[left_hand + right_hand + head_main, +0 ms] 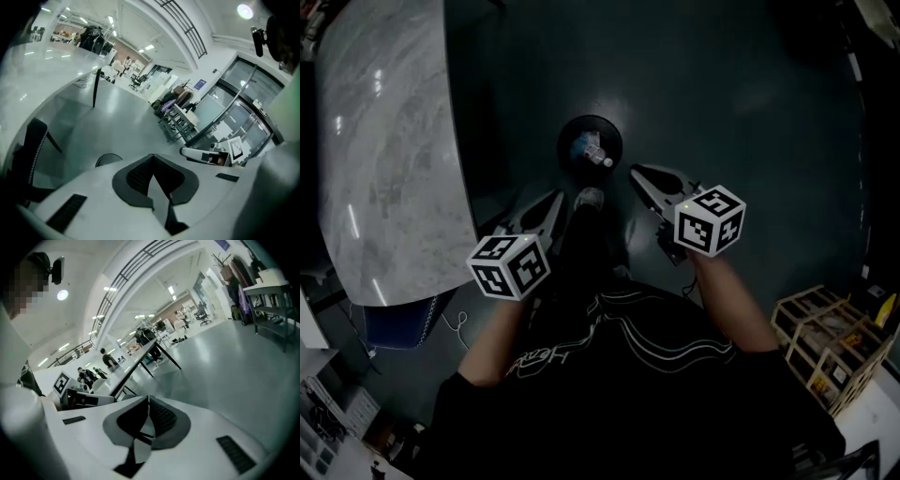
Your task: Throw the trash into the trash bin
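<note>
Fingers [105, 197] together — left gripper [553, 197], right gripper [637, 172] angled downward.

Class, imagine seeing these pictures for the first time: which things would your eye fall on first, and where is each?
Brightest are the black-and-white marker cubes on the left gripper and right gripper, mid-frame in the head view, both shut and empty. Just beyond their tips, on the dark floor, stands the round black trash bin with trash inside. A pale marble table fills the upper left.
</note>
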`<act>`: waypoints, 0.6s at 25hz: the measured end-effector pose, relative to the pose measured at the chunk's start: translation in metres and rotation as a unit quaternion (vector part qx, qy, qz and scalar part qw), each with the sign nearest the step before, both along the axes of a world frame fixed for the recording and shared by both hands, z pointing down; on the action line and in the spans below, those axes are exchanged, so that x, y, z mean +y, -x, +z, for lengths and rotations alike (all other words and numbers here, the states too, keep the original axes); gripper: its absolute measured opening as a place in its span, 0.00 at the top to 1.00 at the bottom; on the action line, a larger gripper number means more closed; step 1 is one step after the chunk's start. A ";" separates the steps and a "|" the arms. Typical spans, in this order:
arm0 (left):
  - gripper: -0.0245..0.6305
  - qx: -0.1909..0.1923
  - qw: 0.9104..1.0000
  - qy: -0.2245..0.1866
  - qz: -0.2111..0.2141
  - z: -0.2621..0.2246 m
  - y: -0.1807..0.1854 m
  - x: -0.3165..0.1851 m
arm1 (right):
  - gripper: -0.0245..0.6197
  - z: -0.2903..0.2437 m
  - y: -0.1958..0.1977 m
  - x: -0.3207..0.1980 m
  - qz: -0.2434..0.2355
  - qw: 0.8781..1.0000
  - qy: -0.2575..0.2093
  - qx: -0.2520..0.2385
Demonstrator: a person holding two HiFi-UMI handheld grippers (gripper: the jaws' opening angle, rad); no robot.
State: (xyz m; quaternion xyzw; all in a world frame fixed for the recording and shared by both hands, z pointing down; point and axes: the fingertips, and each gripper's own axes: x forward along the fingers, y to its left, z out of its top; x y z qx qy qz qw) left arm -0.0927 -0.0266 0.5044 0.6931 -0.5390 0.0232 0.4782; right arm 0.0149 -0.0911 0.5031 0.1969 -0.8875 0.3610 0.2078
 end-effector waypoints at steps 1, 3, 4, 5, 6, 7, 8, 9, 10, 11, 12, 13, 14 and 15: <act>0.95 -0.005 1.000 -0.019 0.010 -0.017 -0.006 0.006 | 0.90 -0.020 -0.004 0.008 -0.010 1.000 -0.008 -0.012; 0.95 -0.013 0.998 -0.058 0.027 -0.052 -0.019 0.020 | 0.90 -0.059 -0.013 0.031 -0.030 0.999 -0.027 -0.029; 0.95 -0.017 0.996 -0.077 0.034 -0.071 -0.025 0.029 | 0.90 -0.077 -0.018 0.044 -0.040 0.998 -0.041 -0.032; 0.95 -0.021 0.994 -0.097 0.039 -0.089 -0.032 0.038 | 0.90 -0.095 -0.024 0.058 -0.050 0.996 -0.058 -0.034; 0.95 -0.025 0.992 -0.117 0.044 -0.108 -0.039 0.047 | 0.90 -0.113 -0.029 0.072 -0.060 0.995 -0.075 -0.037; 0.95 -0.027 0.989 -0.138 0.048 -0.128 -0.045 0.054 | 0.90 -0.131 -0.034 0.084 -0.070 0.992 -0.093 -0.042; 0.96 -0.029 0.985 -0.161 0.051 -0.149 -0.051 0.059 | 0.90 -0.151 -0.037 0.092 -0.081 0.989 -0.114 -0.048; 0.95 -0.031 0.981 -0.184 0.055 -0.171 -0.057 0.062 | 0.90 -0.171 -0.041 0.099 -0.092 0.985 -0.138 -0.055; 0.95 -0.033 0.976 -0.206 0.058 -0.192 -0.063 0.065 | 0.90 -0.190 -0.044 0.106 -0.102 0.980 -0.161 -0.062; 0.95 -0.037 0.971 -0.226 0.062 -0.212 -0.069 0.071 | 0.90 -0.209 -0.047 0.114 -0.111 0.975 -0.181 -0.069; 0.95 -0.041 0.967 -0.243 0.067 -0.230 -0.076 0.080 | 0.90 -0.227 -0.051 0.123 -0.117 0.971 -0.194 -0.077; 0.95 -0.046 0.962 -0.258 0.071 -0.247 -0.083 0.090 | 0.90 -0.244 -0.056 0.134 -0.122 0.968 -0.200 -0.089; 0.96 -0.050 0.958 -0.271 0.075 -0.262 -0.089 0.100 | 0.90 -0.259 -0.060 0.144 -0.124 0.966 -0.199 -0.104; 0.95 -0.052 0.955 -0.283 0.076 -0.276 -0.095 0.108 | 0.90 -0.273 -0.064 0.154 -0.126 0.965 -0.194 -0.124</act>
